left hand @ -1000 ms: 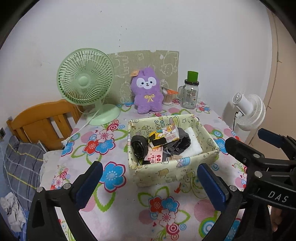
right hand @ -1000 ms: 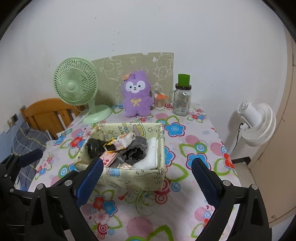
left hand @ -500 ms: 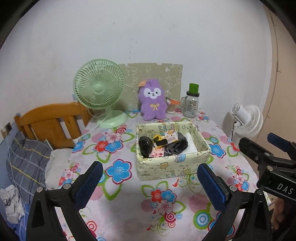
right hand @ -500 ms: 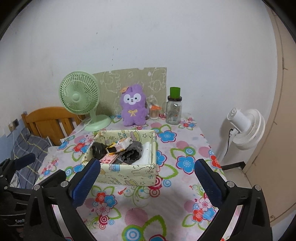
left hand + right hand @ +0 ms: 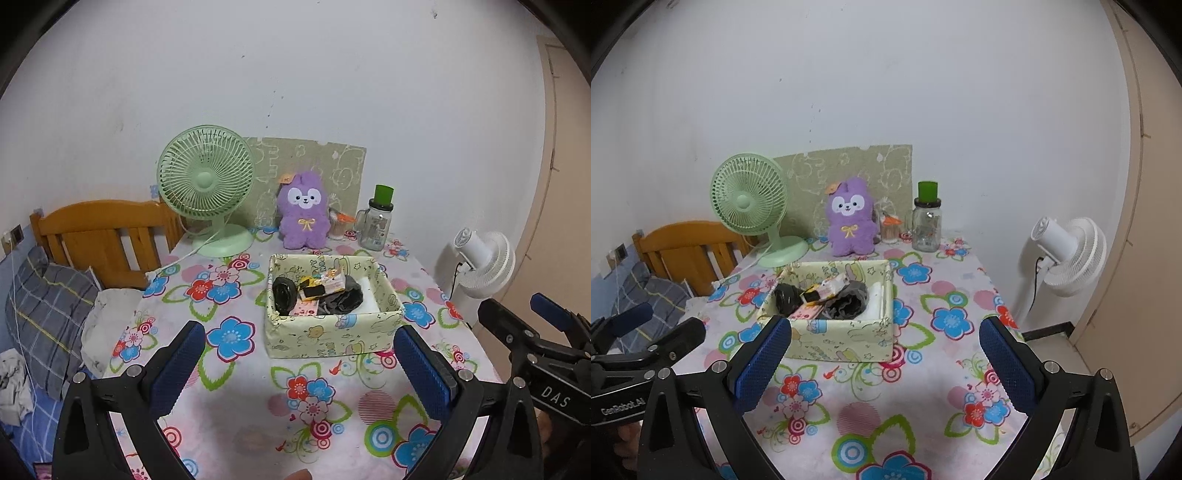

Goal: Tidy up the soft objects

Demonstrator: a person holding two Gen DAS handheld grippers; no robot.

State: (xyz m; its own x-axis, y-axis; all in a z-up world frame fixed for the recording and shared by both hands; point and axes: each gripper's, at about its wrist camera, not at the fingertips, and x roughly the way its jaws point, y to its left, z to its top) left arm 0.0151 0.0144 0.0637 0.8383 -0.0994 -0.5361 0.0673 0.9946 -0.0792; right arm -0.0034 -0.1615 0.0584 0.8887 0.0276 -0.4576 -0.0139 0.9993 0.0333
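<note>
The surface (image 5: 236, 373) with its flowered cloth now fills far more of both views than it did a second ago; both cameras have pulled well back from the fabric bin (image 5: 328, 341), which sat large and close then and now looks small near the middle of the cloth; nothing on it appears to have shifted. The green fan (image 5: 207, 173) stands at the back left; the purple plush (image 5: 303, 214) sits upright against the patterned board, behind the bin and apart from it; the glass jar (image 5: 376, 229) stands to its right. Inside the bin lie a dark grey cloth (image 5: 341, 300), a white cloth (image 5: 369, 295), a black roll and some packets, bunched together. The left tongs (image 5: 297, 367) hang spread wide and empty over the near edge; the right tongs (image 5: 884, 356) are likewise spread and carrying nothing. That retreat reads as a step finished: soft things gathered in the bin, and perhaps the plush next.
</note>
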